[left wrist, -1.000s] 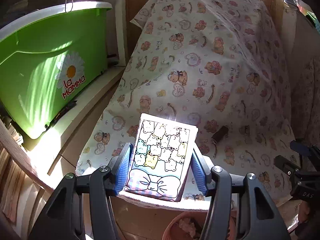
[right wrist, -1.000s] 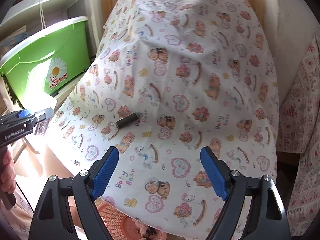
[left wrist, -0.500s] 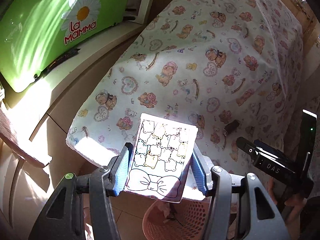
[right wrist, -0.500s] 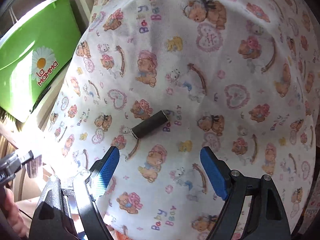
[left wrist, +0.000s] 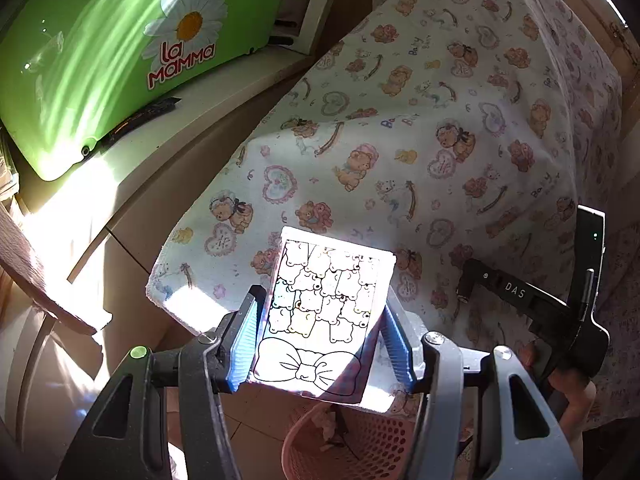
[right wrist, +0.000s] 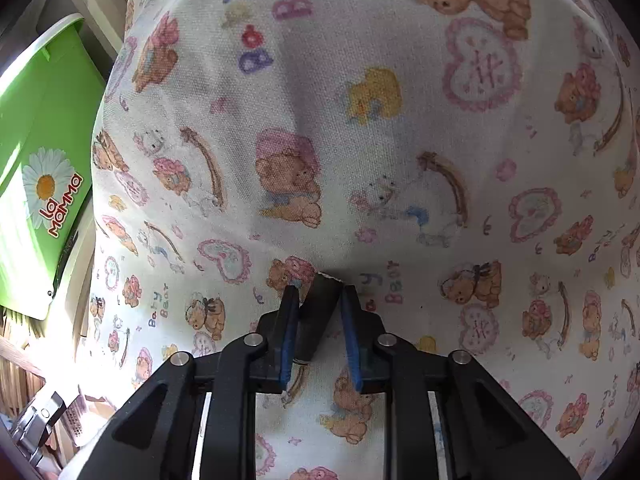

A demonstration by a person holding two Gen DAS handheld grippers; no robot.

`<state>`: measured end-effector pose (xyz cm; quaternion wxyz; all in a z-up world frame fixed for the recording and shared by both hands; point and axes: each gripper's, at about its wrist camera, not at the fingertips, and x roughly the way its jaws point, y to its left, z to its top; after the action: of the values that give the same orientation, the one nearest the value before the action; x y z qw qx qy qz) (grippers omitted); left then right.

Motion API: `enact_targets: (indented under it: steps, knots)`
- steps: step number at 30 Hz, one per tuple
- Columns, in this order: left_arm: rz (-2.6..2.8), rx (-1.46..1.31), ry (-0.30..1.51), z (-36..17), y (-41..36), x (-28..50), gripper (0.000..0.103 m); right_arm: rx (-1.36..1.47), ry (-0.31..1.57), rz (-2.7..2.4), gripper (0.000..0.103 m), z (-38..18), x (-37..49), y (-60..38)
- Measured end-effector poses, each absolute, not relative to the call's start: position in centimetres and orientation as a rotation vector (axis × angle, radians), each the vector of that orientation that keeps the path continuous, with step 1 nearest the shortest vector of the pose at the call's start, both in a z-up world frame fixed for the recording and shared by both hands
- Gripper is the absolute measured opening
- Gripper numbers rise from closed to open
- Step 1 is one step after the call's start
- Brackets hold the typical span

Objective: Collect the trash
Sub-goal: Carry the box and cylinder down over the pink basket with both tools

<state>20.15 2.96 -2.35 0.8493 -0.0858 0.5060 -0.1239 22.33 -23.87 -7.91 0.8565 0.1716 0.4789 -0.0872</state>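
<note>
My left gripper [left wrist: 318, 338] clamps the packet [left wrist: 324, 316] above the basket [left wrist: 360, 440]; my right gripper [right wrist: 318, 320] pinches the dark tube [right wrist: 320, 312] narrowly, so I lift straight up, avoiding the cloth [right wrist: 360, 140].

Black hand-held gripper [right wrist: 320, 332], blue pads [right wrist: 289, 332], silver screws

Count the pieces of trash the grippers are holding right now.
2. The bear-print packet sits clamped in the left gripper above the pink basket. The dark tube lies on the bear-print cloth between the right gripper's closing fingers. Other trash may be hidden.
</note>
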Motion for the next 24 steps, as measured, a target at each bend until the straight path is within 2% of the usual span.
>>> enact_targets:
  steps: [9,21,24]
  knots:
    - [-0.284,-0.131,1.048,-2.2,2.2,19.5,0.054,0.331,0.955,-0.006,0.011,-5.0,18.6,-23.4]
    - [-0.317,-0.102,1.066,-2.9,0.8,17.8,0.054,0.15,0.894,0.085,0.011,-1.4,7.5,-22.7]
    - [-0.326,-0.114,1.08,-3.4,0.7,17.7,0.054,0.088,0.807,0.078,0.011,-0.7,4.4,-22.7]
